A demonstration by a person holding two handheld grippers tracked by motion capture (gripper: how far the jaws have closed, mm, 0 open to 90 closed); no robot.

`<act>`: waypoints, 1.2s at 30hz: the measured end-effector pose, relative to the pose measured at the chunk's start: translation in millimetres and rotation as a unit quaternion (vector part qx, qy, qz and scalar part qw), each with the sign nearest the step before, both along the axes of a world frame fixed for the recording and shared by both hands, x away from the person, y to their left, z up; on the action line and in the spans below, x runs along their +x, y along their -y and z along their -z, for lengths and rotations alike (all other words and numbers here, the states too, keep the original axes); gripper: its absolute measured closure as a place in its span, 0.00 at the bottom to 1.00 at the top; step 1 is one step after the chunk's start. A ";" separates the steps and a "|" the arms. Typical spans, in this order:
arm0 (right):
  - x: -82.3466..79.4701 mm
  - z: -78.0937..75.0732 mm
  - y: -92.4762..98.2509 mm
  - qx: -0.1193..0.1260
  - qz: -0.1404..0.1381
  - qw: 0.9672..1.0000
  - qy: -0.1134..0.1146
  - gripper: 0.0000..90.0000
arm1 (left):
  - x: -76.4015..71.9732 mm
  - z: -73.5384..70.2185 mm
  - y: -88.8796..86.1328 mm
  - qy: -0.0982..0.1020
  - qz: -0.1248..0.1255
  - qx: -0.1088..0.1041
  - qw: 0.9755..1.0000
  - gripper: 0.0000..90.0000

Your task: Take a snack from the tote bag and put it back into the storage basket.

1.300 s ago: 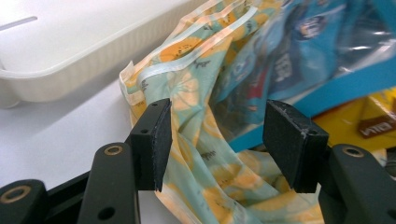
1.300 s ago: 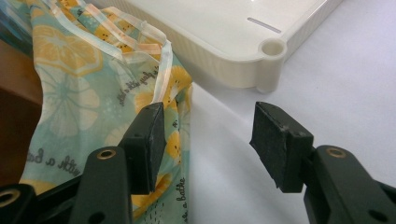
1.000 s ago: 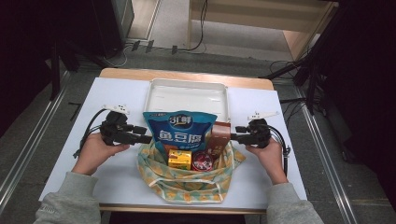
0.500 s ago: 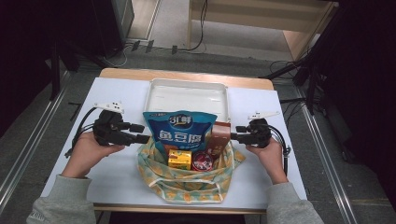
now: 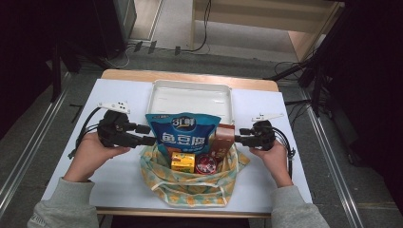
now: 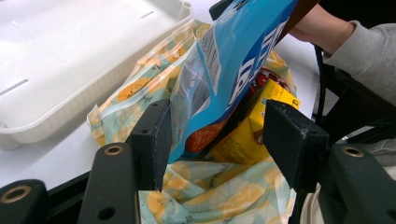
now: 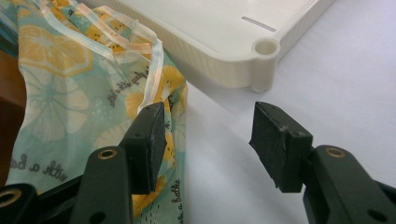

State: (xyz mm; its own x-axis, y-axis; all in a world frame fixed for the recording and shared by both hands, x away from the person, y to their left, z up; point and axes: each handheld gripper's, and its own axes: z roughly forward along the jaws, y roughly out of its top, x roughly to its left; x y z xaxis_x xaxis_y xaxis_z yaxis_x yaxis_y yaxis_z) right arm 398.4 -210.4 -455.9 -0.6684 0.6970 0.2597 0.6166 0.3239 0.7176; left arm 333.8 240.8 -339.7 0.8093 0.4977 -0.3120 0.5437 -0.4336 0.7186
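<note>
A lemon-print cloth bag stands open on the white table. In it are a tall blue snack bag, a yellow box, a red can and a brown packet. My left gripper is open at the blue bag's left edge. In the left gripper view its jaws straddle the blue bag and the yellow box without pressing on them. My right gripper is open beside the brown packet. In the right gripper view the cloth bag's rim lies by one jaw.
An empty white tray sits just behind the bag, its corner close ahead of the right jaws and its side to the left of the left jaws. Bare white table lies to both sides. Cables trail from each gripper.
The left gripper has risen a little and its hand has drawn slightly left, staying at the blue bag's edge. The right gripper has kept still.
</note>
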 end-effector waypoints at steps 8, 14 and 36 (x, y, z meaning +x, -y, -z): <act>0.1 -0.2 -0.2 0.002 0.002 1.000 -0.001 0.51 | 0.4 -7.5 8.9 0.007 0.005 -0.006 1.000 0.49; -0.1 -0.4 -0.3 0.001 0.003 1.000 -0.001 0.51 | 1.2 -10.4 16.0 0.010 0.009 -0.008 1.000 0.49; -2.1 -0.8 -1.0 -0.004 0.002 1.000 -0.002 0.51 | 8.1 -11.5 31.0 0.023 0.011 -0.012 1.000 0.52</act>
State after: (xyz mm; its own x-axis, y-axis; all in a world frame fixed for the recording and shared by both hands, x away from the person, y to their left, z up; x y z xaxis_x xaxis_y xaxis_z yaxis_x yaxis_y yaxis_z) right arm 396.3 -209.4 -455.1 -0.6648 0.7012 0.2576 0.6209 0.3270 0.7124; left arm 341.9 209.8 -328.3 0.8344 0.4716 -0.2853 0.4993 -0.4276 0.7535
